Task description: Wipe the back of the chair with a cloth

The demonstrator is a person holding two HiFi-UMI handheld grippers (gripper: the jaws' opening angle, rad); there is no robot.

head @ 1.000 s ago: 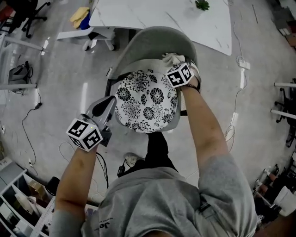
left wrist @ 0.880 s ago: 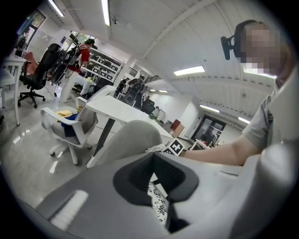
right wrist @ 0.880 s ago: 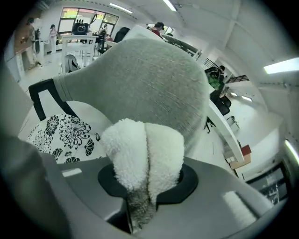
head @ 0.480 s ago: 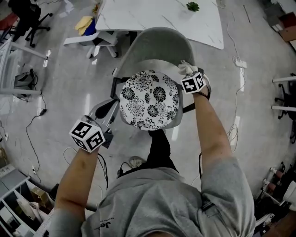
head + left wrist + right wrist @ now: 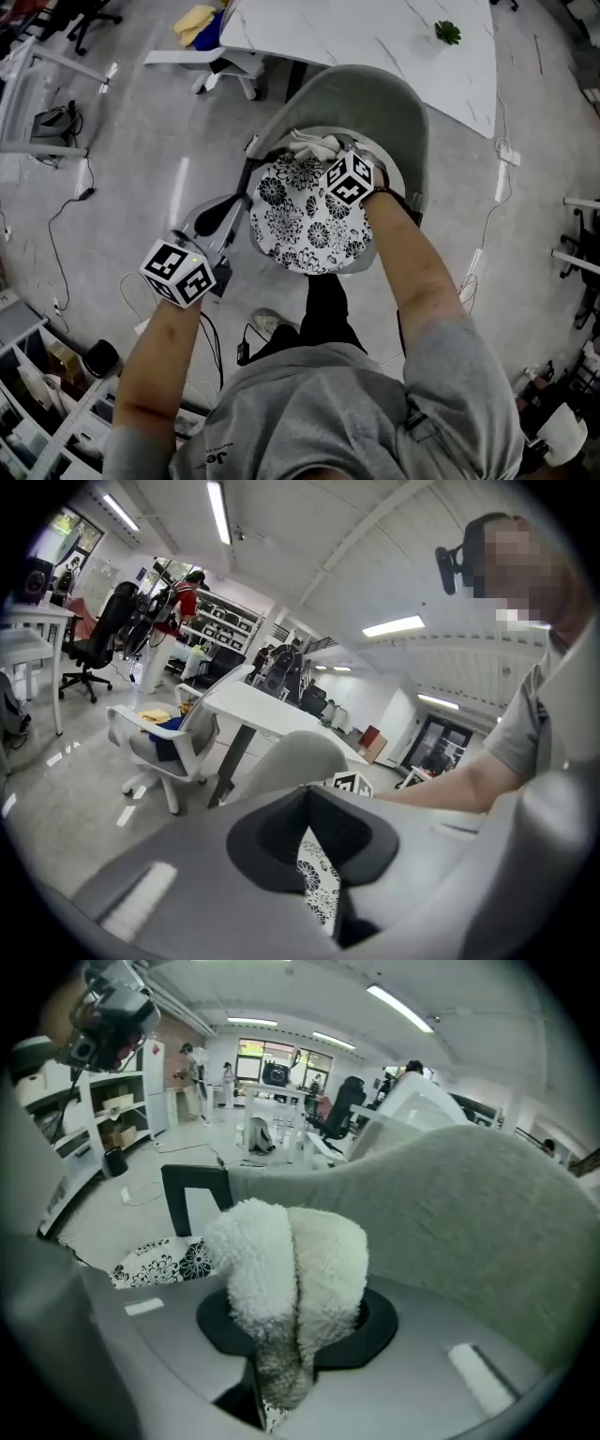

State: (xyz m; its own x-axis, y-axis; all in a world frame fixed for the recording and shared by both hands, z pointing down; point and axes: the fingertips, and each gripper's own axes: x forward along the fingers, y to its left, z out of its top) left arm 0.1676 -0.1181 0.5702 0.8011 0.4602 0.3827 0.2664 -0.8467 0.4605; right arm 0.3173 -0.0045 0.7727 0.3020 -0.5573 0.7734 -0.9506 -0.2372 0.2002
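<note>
As the half-hidden cloth [image 5: 291,1260] is clamped by the right gripper [image 5: 286,1354] against the chair [image 5: 375,98], the left gripper [image 5: 314,841] is closed on nothing.

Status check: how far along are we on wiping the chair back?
Done: the right gripper is shut on the fluffy white cloth. In hand: the cloth is at the inner face of the grey chair back, just above the floral seat cushion. Left: no wiped area shows, so treat most of the back as outstanding. The left gripper holds nothing, off beside the seat.
</note>
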